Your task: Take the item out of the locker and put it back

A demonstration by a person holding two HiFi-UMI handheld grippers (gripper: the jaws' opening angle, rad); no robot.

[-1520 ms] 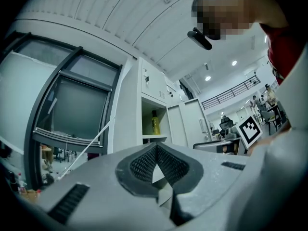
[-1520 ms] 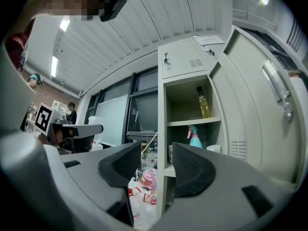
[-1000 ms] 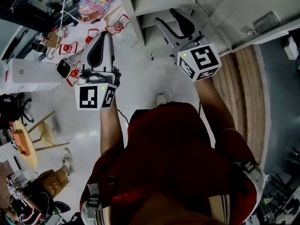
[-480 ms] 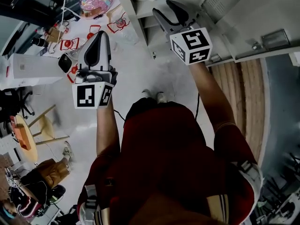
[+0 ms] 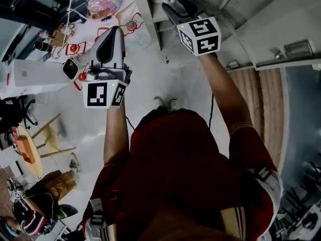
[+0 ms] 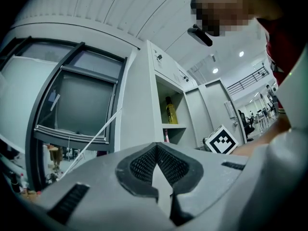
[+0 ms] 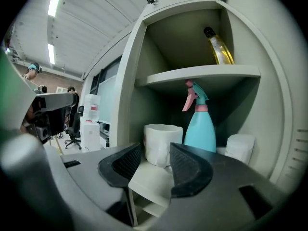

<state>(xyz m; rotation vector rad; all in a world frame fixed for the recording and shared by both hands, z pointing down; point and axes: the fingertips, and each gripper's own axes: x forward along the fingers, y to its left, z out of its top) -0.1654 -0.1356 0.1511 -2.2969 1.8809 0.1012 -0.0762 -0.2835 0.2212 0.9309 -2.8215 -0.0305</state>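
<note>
The open locker (image 7: 144, 81) has two shelves. On the lower shelf stand a white mug (image 7: 162, 141), a teal spray bottle (image 7: 199, 129) with a pink trigger, and a small white container (image 7: 239, 149). A yellow bottle (image 7: 220, 47) is on the upper shelf. My right gripper (image 7: 156, 166) is open just in front of the lower shelf, with the mug beyond the gap and nothing between its jaws. In the head view the right gripper (image 5: 173, 4) reaches up to the locker. My left gripper (image 5: 116, 30) is shut and empty, held to the left of the locker, apart from it.
The locker's grey door (image 5: 281, 19) stands open at the right. To the left is a cluttered table (image 5: 75, 49) with a pink patterned ball (image 5: 103, 3) and a white box (image 5: 30, 77). A person sits at the lower left (image 5: 50, 195). A wooden floor strip (image 5: 261, 99) runs at the right.
My right gripper has moved forward and up toward the locker's lower shelf. The left gripper has barely shifted.
</note>
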